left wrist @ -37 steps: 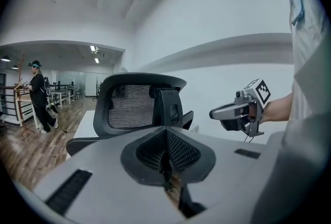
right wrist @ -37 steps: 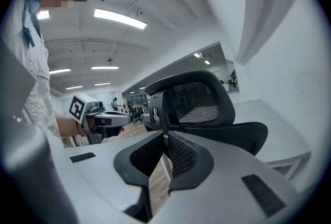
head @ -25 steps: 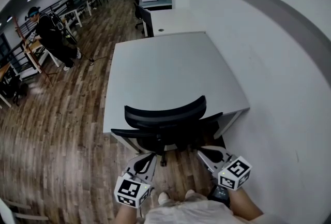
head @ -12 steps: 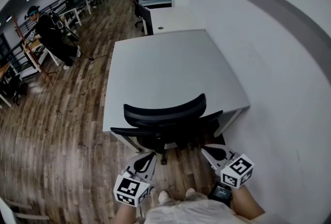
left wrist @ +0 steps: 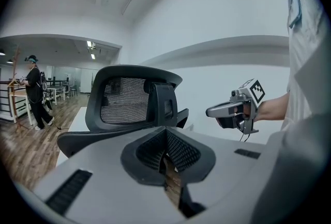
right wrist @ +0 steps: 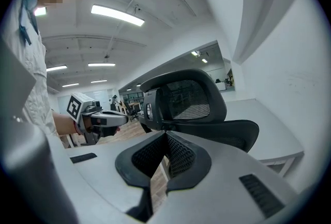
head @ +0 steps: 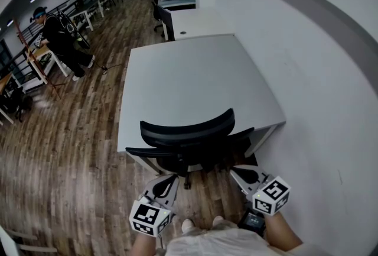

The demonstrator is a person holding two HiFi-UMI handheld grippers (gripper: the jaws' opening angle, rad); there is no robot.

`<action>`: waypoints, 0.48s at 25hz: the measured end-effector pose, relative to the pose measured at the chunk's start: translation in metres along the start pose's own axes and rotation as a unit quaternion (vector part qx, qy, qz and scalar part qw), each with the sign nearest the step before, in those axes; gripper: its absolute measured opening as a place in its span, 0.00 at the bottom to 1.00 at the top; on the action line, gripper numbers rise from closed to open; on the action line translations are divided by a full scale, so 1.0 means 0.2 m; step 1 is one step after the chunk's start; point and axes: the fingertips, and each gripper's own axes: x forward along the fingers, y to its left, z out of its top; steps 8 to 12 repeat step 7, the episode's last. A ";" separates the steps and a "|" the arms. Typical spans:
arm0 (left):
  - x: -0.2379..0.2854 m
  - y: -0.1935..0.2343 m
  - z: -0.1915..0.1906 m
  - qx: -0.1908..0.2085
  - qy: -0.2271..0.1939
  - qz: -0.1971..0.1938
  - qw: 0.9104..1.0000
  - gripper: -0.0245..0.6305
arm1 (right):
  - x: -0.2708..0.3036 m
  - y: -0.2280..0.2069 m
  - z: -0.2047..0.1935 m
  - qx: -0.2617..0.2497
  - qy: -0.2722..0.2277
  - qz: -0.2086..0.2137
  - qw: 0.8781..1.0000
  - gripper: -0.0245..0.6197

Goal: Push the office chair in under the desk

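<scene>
With jaws together and empty, the left gripper [head: 170, 178] and right gripper [head: 234, 172] face the chair [head: 192, 154] at lower centre (probably free-rolling; push its stiff backrest [head: 188, 129]).

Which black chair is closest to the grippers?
The black mesh-backed office chair at the near end of the large white desk; the other black chair stands far off beside the farther white desk.

No words, numbers, brand names or signs are readable to me in any view. The only printed marks I see are black-and-white square patterns on the left marker cube [head: 150, 217], at the back of the left tongs [head: 172, 177], and on the right marker cube [head: 270, 195], behind the right tongs [head: 233, 172]. They are blocky codes, not letters or digits.
</scene>
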 end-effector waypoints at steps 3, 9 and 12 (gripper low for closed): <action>0.01 -0.01 -0.01 -0.008 -0.001 0.000 1.000 0.04 | -0.01 -0.01 -0.01 0.004 -0.001 -0.001 1.000 0.09; 0.03 -0.02 -0.04 -0.010 -0.002 -0.004 1.000 0.04 | -0.02 -0.03 -0.03 0.007 0.000 -0.004 1.000 0.09; 0.03 -0.02 -0.04 -0.010 -0.002 -0.004 1.000 0.04 | -0.02 -0.03 -0.03 0.007 0.000 -0.004 1.000 0.09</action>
